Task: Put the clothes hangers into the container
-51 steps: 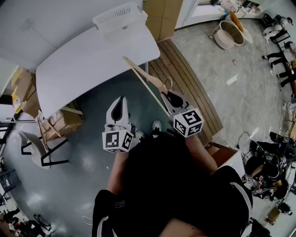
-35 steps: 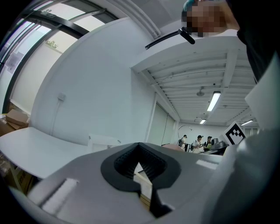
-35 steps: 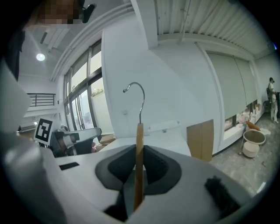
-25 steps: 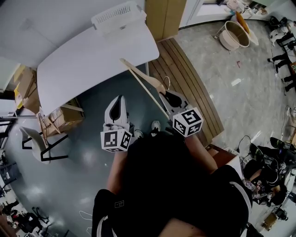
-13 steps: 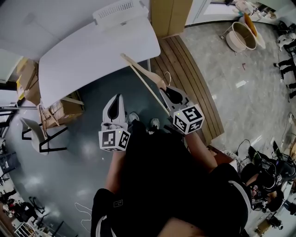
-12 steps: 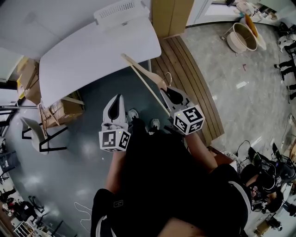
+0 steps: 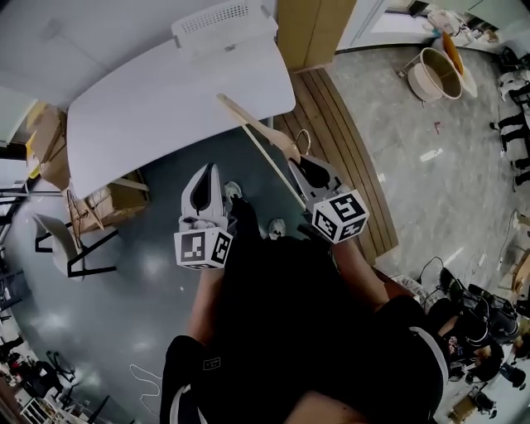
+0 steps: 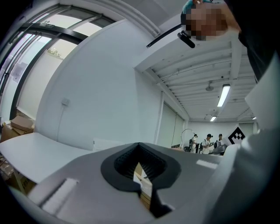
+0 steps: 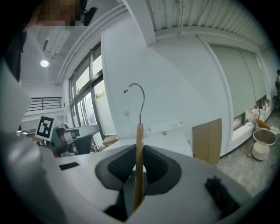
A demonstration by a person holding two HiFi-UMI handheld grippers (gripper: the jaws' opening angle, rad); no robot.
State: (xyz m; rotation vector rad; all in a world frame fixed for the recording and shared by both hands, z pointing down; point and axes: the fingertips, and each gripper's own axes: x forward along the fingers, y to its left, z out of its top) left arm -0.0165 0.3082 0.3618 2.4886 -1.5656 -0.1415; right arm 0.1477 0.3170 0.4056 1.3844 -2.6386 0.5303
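Observation:
A wooden clothes hanger (image 7: 257,142) with a metal hook (image 7: 302,137) slants from the table's near edge back to my right gripper (image 7: 308,171), which is shut on its middle. In the right gripper view the hanger (image 9: 138,162) stands edge-on between the pads of the right gripper (image 9: 139,151), with the hook (image 9: 137,92) curling above. My left gripper (image 7: 206,172) hovers over the grey floor just short of the table, shut and holding nothing; the left gripper (image 8: 139,151) shows only a thin slit. A white perforated container (image 7: 224,20) sits at the far end of the white table (image 7: 157,103).
Cardboard boxes (image 7: 103,203) and a black-framed chair (image 7: 60,244) stand left under the table. A slatted wooden platform (image 7: 344,161) lies to the right, a wooden cabinet (image 7: 315,29) behind it, a round tub (image 7: 437,74) far right. The person's shoes (image 7: 276,226) are below.
The view has drifted slightly toward the table, and both grippers sit a little closer to its near edge. The right gripper's hold on the hanger is unchanged.

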